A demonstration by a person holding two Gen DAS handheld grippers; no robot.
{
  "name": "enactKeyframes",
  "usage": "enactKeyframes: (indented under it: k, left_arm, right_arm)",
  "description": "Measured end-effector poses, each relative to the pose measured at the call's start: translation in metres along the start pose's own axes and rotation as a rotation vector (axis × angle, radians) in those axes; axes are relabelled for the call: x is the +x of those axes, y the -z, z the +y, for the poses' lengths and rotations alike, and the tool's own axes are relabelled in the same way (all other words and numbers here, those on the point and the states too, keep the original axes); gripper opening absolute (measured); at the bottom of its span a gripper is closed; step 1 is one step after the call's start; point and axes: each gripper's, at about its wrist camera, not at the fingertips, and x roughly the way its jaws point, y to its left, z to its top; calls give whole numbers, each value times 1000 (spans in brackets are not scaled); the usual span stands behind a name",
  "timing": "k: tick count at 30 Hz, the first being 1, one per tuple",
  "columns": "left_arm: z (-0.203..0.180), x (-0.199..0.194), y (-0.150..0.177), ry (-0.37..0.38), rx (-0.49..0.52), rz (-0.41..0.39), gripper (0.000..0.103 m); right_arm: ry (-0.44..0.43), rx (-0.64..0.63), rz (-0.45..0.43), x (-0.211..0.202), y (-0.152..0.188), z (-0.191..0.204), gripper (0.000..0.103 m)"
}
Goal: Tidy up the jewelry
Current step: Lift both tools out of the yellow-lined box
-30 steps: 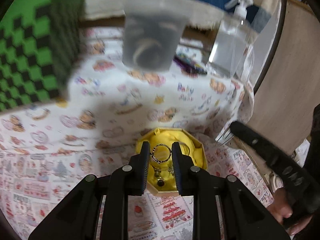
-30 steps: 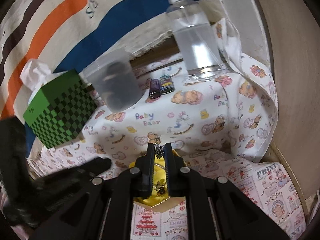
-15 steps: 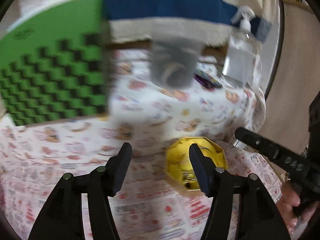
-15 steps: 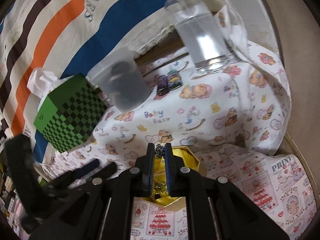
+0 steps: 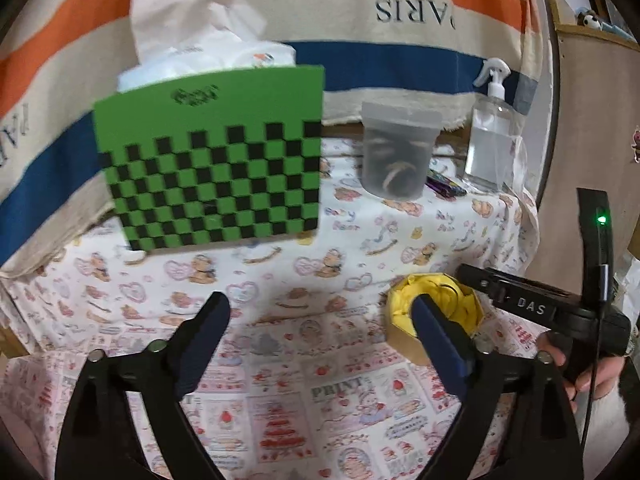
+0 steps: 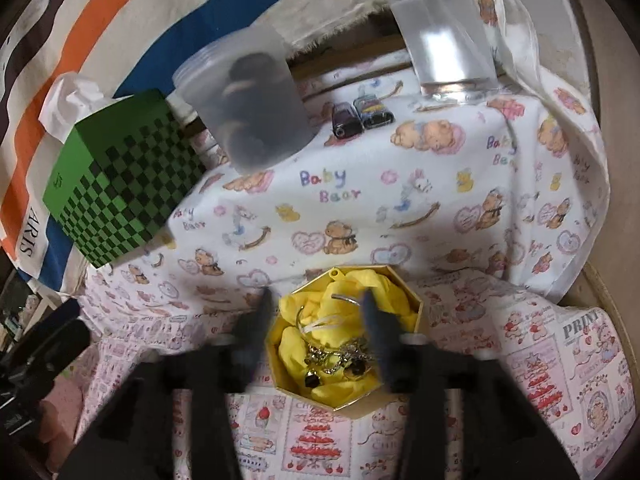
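Note:
A small octagonal box lined with yellow cloth (image 6: 416, 304) sits on the printed tablecloth; it also shows in the left wrist view (image 5: 470, 304). Jewelry (image 6: 340, 358) lies in it: a thin ring, chains and dark beads. My right gripper (image 6: 316, 300) is open right above the box, its blurred fingers either side of the jewelry, holding nothing. My left gripper (image 5: 320, 308) is wide open and empty over the cloth, left of the box; its right finger (image 5: 436, 332) overlaps the box's near side.
A green checkered tissue box (image 5: 212, 156) stands at the back left. A frosted plastic tub (image 5: 396, 152), two small dark lighters (image 6: 360, 118) and a clear spray bottle (image 5: 492, 140) stand at the back. The table edge drops off on the right.
My right gripper opened and let the jewelry drop into the yellow box. My left gripper let go of its ring, opened wide and pulled back to the left.

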Motion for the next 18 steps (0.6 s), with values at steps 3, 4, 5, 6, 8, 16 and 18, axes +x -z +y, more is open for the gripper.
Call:
enactKeyframes:
  k: [3, 4, 5, 6, 8, 16, 18]
  left_arm:
    - [2, -14, -1, -41, 12, -43, 98]
    - [3, -20, -1, -44, 20, -59, 100]
    - [4, -27, -1, -45, 27, -80, 103]
    - [5, -34, 0, -51, 31, -103, 103]
    - [8, -46, 3, -64, 31, -135, 103]
    - [15, -68, 26, -113, 49, -225, 103]
    - [19, -66, 34, -121, 39, -230, 103]
  right_arm:
    - [37, -49, -37, -16, 1, 11, 68]
    - [41, -63, -65, -26, 2, 15, 72]
    - [36, -74, -91, -36, 2, 19, 80]
    - [36, -81, -102, -41, 2, 22, 88]
    - [59, -97, -134, -53, 4, 30, 97]
    - [68, -204, -226, -85, 23, 62, 103]
    - [68, -241, -241, -87, 33, 69, 103]
